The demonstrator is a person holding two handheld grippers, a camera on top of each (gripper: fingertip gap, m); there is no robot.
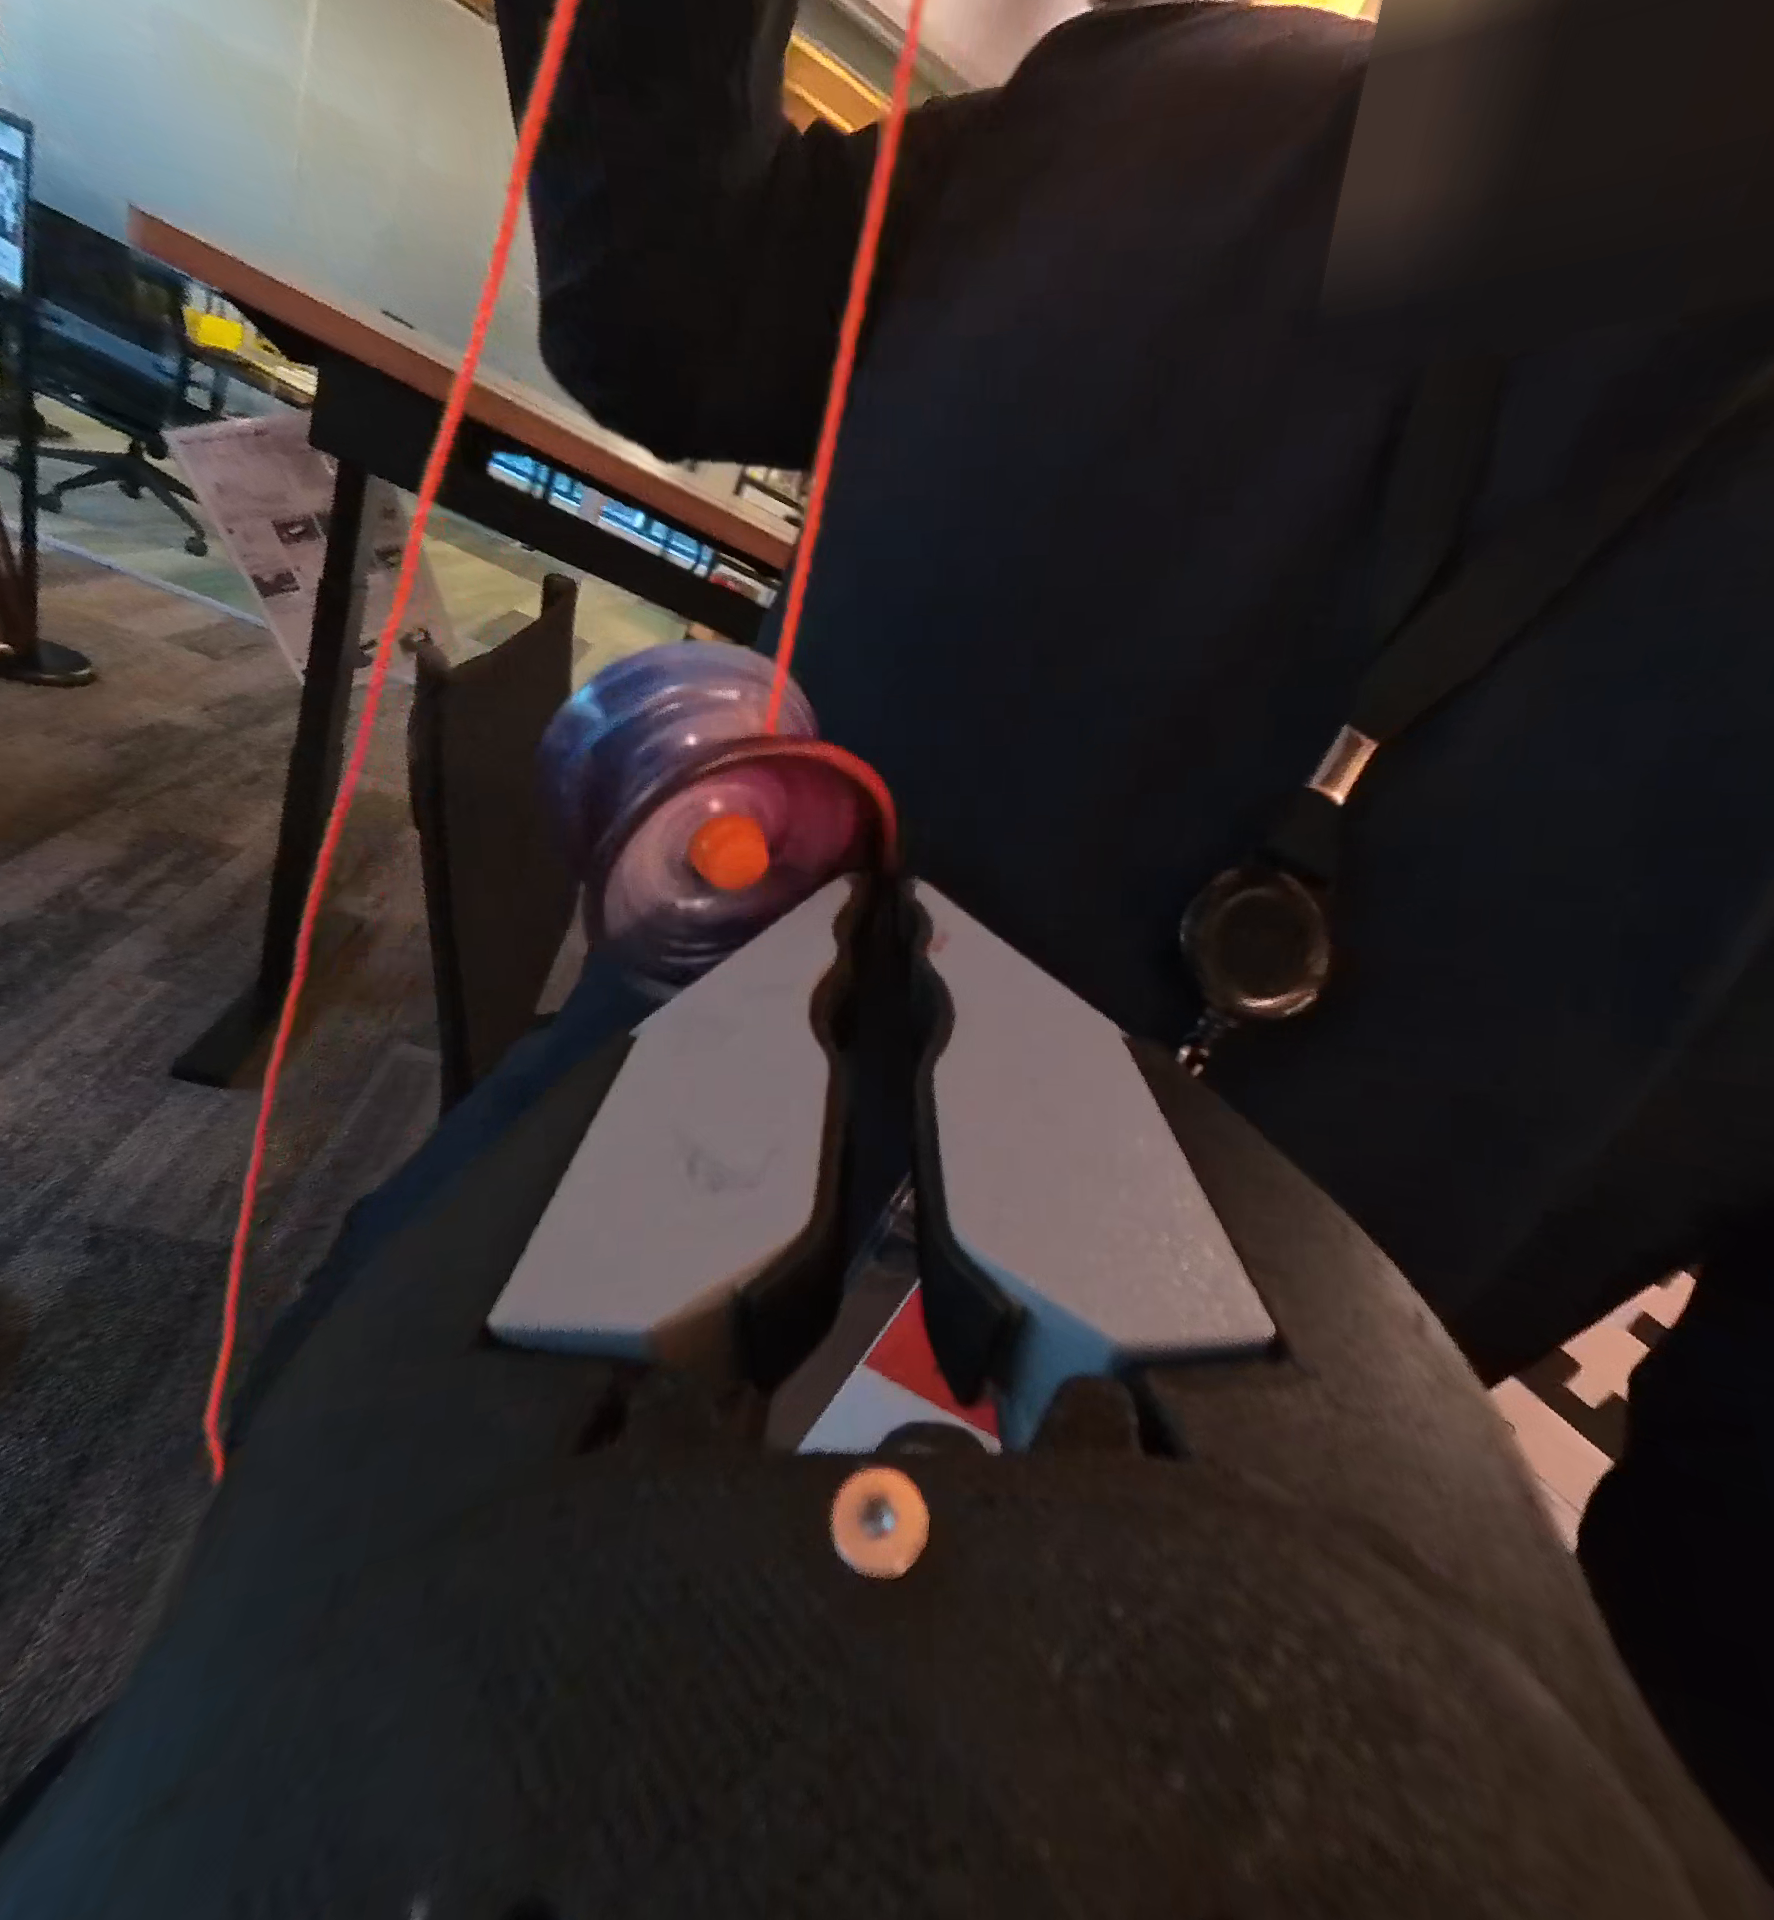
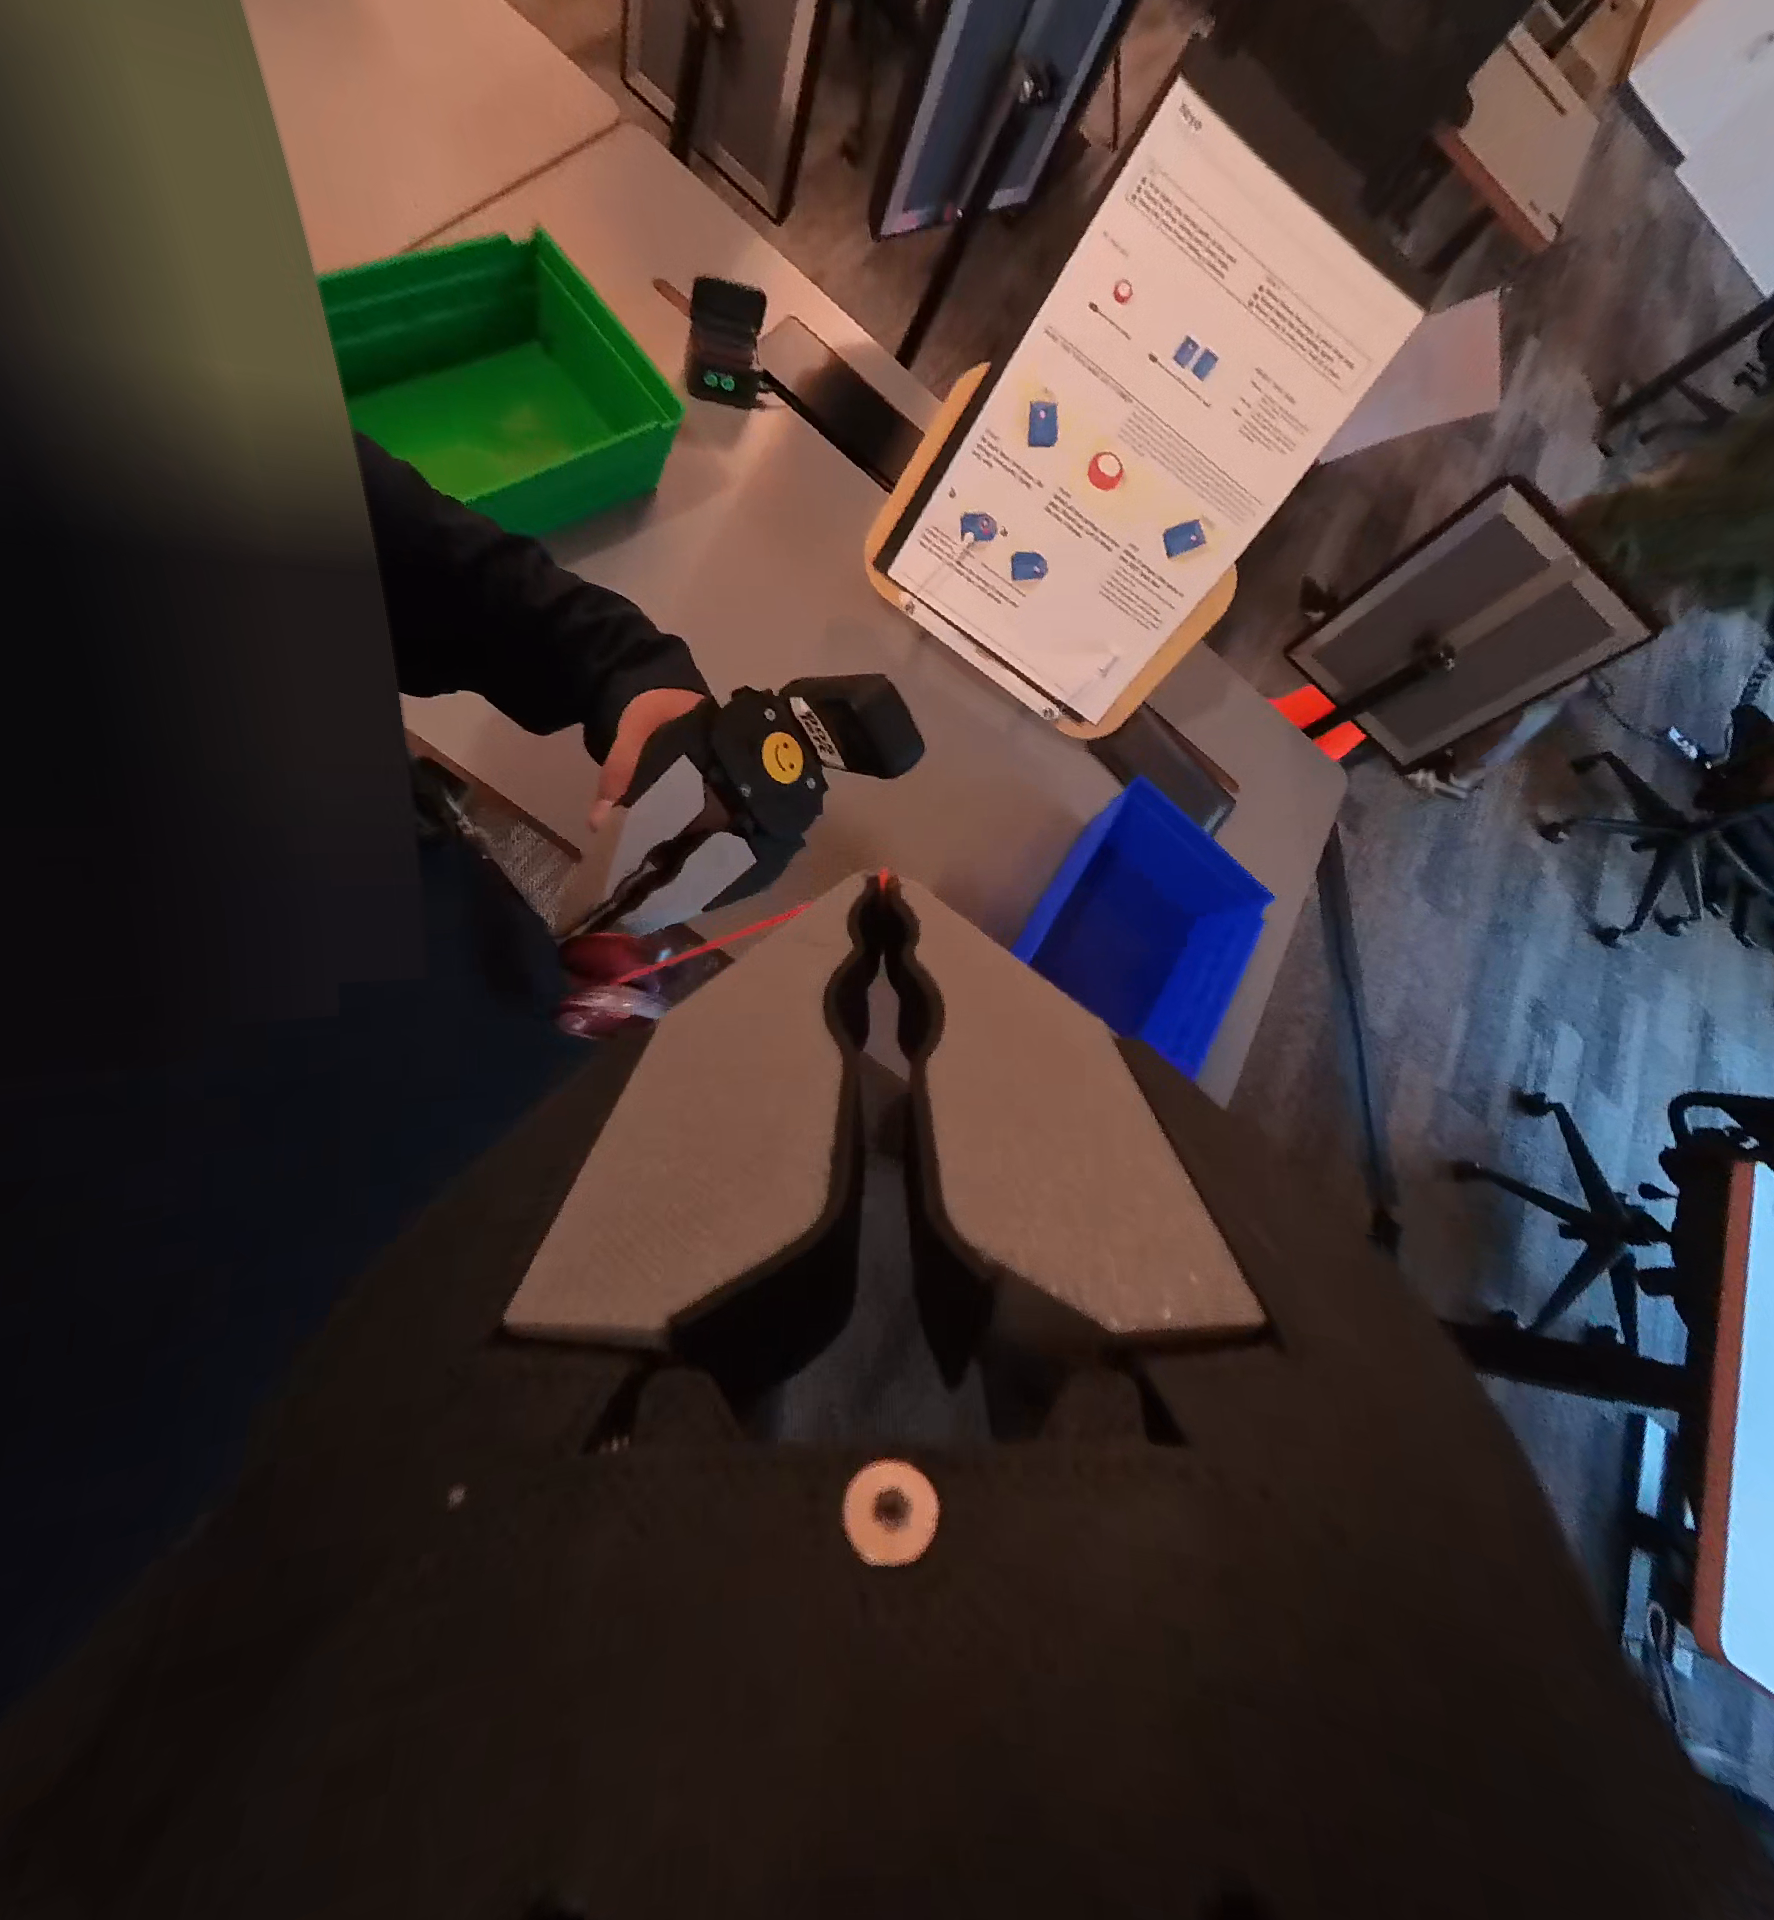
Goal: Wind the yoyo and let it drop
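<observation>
The left tool (image 1: 878,883) has its fingertips together on the rim of the purple yoyo (image 1: 701,831), with the red string (image 1: 831,364) rising taut from the groove. The right tool (image 2: 883,885), held higher, is pinched shut on the string's upper end. For a clean drop, the judgement is that the right tool should stay firm and steady above while the left lets go of the rim squarely, without a sideways flick that would tilt the yoyo. The left wrist view shows the rim grip and a slack second run of string (image 1: 343,831); the right wrist view alone shows the tabletop (image 2: 779,561), green bin (image 2: 592,312), blue bin (image 2: 1205,997) and instruction board (image 2: 1153,416) below.
</observation>
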